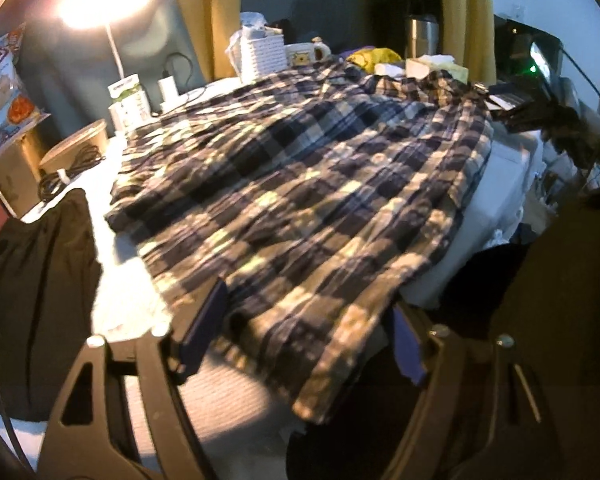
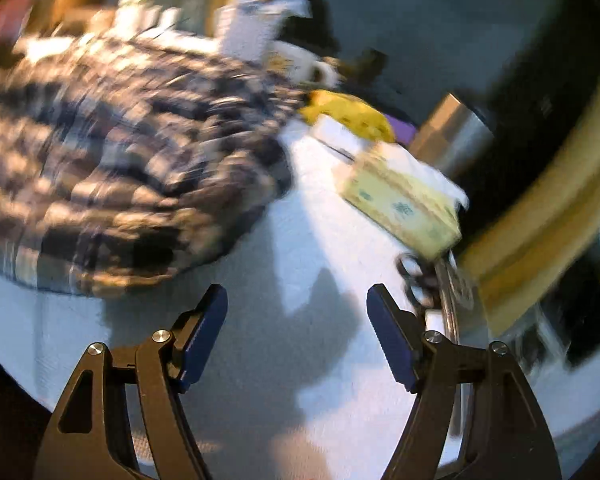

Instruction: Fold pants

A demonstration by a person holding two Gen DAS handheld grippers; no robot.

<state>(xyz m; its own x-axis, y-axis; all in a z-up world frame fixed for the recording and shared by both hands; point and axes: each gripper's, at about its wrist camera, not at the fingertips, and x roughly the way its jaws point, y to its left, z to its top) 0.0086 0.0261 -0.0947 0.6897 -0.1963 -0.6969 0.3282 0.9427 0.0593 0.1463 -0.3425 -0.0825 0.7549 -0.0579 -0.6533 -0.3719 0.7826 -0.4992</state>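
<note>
A: What was the biggest thing in the left wrist view?

B: The white tabletop (image 1: 112, 240) was the biggest. The plaid pants (image 1: 300, 184) lay spread over it, from the near edge at 6 o'clock up toward 1 o'clock. Their near end hung a little over the tabletop edge.

A: And in the right wrist view?

B: The same pants (image 2: 112, 168) filled the side from 9 to 11 o'clock, much blurred. The bare tabletop (image 2: 308, 240) was in the middle.

A: What stood around the pants?

B: At 11 o'clock in the left view a lamp (image 1: 104, 4) shone. A white basket (image 1: 260, 54) stood at 12 o'clock, touching the far edge of the pants. In the right view a yellow tissue box (image 2: 404, 200) was at 2 o'clock, apart from the pants.

A: How were the grippers?

B: The left gripper (image 1: 304, 336) was released, its fingers wide apart on both sides of the near pants end, not pinching it. The right gripper (image 2: 296, 332) was released too, above bare tabletop, just beside the pants edge, grasping nothing.
</note>
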